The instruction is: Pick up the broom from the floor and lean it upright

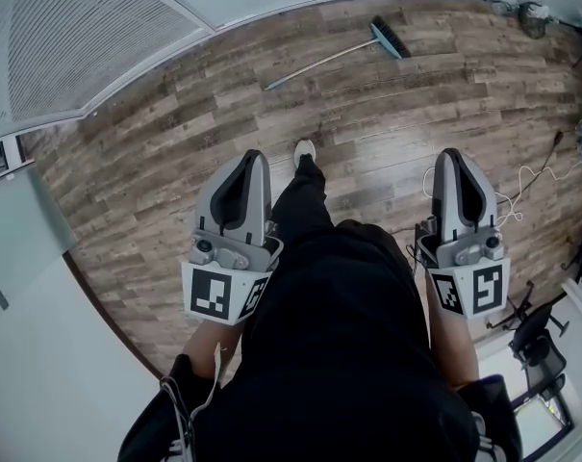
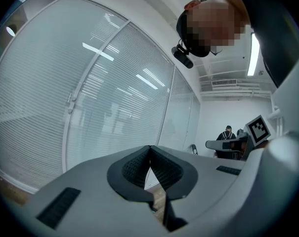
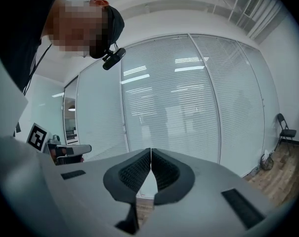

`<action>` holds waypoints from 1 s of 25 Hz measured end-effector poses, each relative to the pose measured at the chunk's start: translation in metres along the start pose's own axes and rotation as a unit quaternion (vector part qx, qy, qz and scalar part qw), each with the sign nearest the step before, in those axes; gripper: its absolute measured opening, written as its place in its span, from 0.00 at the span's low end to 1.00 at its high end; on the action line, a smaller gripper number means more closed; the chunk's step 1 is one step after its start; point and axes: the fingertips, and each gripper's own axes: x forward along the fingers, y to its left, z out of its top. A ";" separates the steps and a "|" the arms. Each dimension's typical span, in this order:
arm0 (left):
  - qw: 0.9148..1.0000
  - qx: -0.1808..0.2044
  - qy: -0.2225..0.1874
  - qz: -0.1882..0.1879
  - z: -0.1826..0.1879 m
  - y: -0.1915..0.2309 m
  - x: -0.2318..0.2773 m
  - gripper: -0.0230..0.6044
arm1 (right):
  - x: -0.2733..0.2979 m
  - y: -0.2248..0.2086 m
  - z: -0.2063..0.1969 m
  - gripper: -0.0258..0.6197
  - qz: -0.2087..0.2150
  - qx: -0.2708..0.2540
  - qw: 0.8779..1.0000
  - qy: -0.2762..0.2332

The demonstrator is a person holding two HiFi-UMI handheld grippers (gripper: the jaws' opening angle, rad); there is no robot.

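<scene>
While nothing is held yet, both tools sit low at the person's sides, well apart from the target. Far left, a glass wall with blinds (image 1: 69, 37) runs along the wood floor (image 1: 156, 171). The left gripper (image 1: 254, 157) points forward with its jaws pressed together and empty; in its own view the pads (image 2: 137, 169) meet at the tip with only glass beyond. Up centre, the broom (image 1: 334, 58) lies flat on the floor close to the wall base, thin handle (image 1: 305, 70) running down-left, teal bristle head (image 1: 391, 37) up-right. It is likely light and stiff, head end a bit heavier; the round pole is probably slick, so it could spin in a pinch. Best hold looks like mid-handle, somewhat toward the head, with the second tool nearer the free end to steer it upright. The bristles are soft, no grip there. The right gripper (image 1: 452, 154) is the same, fully closed on nothing, pads (image 3: 139, 172) touching.
</scene>
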 end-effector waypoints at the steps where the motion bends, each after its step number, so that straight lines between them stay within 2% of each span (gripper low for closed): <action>1: 1.000 0.000 -0.002 -0.002 0.001 0.001 0.002 0.07 | 0.005 0.000 0.000 0.07 0.001 -0.001 1.000 0.002; 9: 1.000 -0.007 0.002 -0.020 0.000 0.016 -0.001 0.07 | 0.040 0.024 0.023 0.07 0.012 -0.032 0.999 -0.026; 16: 1.000 -0.008 -0.017 -0.011 0.011 0.038 0.005 0.07 | 0.052 0.027 0.018 0.07 0.004 -0.037 0.999 -0.003; 20: 1.000 -0.009 -0.026 0.002 0.018 0.054 0.002 0.07 | 0.068 0.037 0.023 0.07 0.021 -0.050 0.999 -0.004; 25: 0.999 0.000 -0.032 0.013 0.025 0.064 -0.006 0.07 | 0.080 0.055 0.024 0.07 0.033 -0.017 0.999 -0.012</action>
